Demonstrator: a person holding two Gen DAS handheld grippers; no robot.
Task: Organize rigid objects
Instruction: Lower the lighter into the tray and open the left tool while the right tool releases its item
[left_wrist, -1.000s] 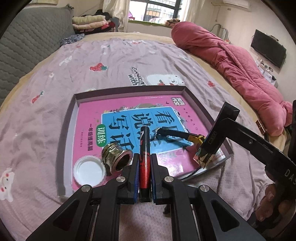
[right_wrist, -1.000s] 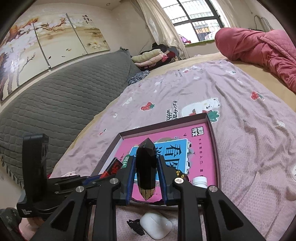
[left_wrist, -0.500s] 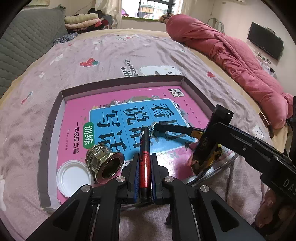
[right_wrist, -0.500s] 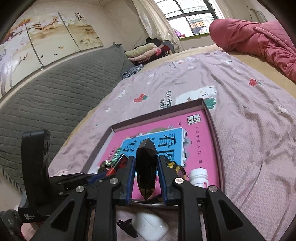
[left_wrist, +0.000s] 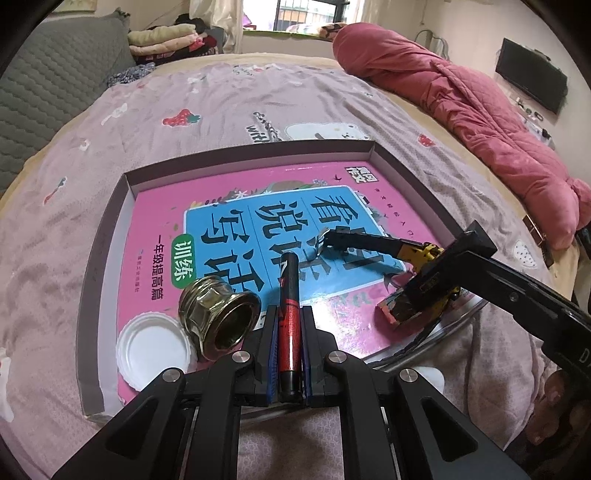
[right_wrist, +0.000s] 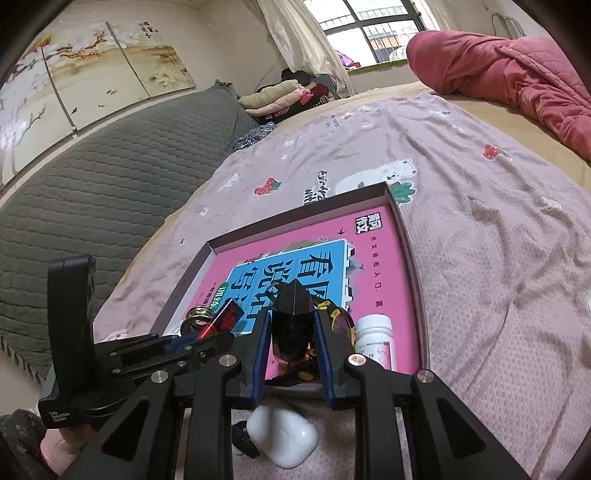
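Two claws loaded | left claw (left_wrist: 289, 345) clamps red marker (left_wrist: 289, 295), box (left_wrist: 107, 258) below | right claw (right_wrist: 291, 341) grips dark crystal (right_wrist: 293, 325) | I'd lower flat before letting go.

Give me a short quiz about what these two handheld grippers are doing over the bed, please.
1. True or false: the left gripper is shut on a red and black marker.
2. What does the right gripper hold? A) a dark faceted crystal B) a spoon C) a sock
3. Fill in: the white pill bottle lies inside the ____.

Key: 1 true; 2 A, the dark faceted crystal; 3 tray.
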